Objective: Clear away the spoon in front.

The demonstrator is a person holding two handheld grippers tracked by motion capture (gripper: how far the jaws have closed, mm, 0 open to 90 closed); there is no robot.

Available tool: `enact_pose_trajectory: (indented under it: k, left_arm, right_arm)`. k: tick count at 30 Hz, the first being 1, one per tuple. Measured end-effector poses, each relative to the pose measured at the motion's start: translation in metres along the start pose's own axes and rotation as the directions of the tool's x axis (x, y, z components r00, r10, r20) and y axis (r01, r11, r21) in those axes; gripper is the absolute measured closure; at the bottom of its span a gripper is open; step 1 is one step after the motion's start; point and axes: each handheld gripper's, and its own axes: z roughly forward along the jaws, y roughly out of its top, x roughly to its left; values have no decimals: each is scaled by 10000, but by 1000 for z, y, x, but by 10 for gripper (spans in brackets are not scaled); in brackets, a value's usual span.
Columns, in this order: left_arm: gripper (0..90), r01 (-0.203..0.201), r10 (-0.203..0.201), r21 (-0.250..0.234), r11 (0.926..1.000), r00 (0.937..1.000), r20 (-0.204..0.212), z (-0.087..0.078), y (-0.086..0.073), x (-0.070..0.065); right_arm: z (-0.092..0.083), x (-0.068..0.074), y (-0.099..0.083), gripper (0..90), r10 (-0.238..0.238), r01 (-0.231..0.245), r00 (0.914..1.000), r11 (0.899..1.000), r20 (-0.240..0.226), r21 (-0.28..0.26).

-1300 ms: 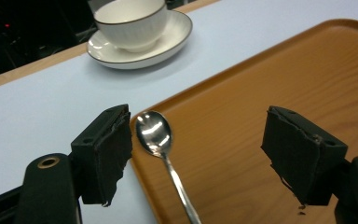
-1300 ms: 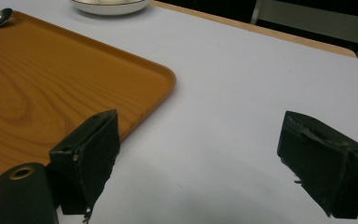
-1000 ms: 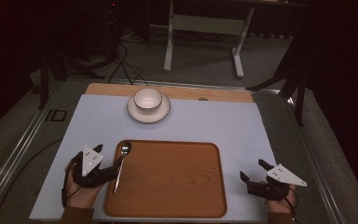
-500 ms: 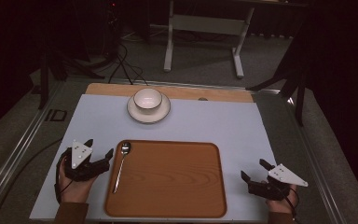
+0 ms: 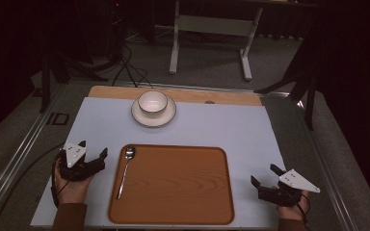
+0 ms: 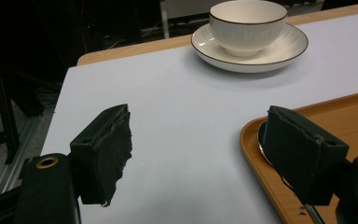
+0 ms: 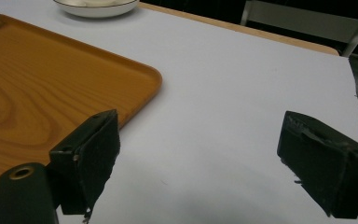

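A wooden tray lies at the front middle of the pale mat. A metal spoon rests along the tray's left edge, bowl end pointing away from me. My left gripper sits on the mat just left of the tray, open, with nothing between its fingers. In the left gripper view the left gripper spans bare mat, its right jaw over the tray rim and the spoon's bowl. My right gripper rests open to the right of the tray; the right gripper frames bare mat beside the tray corner.
A white bowl stands on a white saucer at the far middle of the mat, also seen as bowl on saucer. The table's wooden far edge runs behind it. Metal rails border the table.
My left gripper has drawn back to the left, away from the spoon and tray edge. The spoon stays on the tray. The right gripper has not moved.
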Motion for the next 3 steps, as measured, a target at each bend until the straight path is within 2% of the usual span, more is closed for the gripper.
enact_pose_trajectory:
  k: [3]
  left_arm:
    - [234, 34, -33, 15, 10000, 10000, -58, 2, 0, 2]
  right_arm:
    - [0, 0, 0, 128, -9, 9, 10000, 10000, 13, -26]
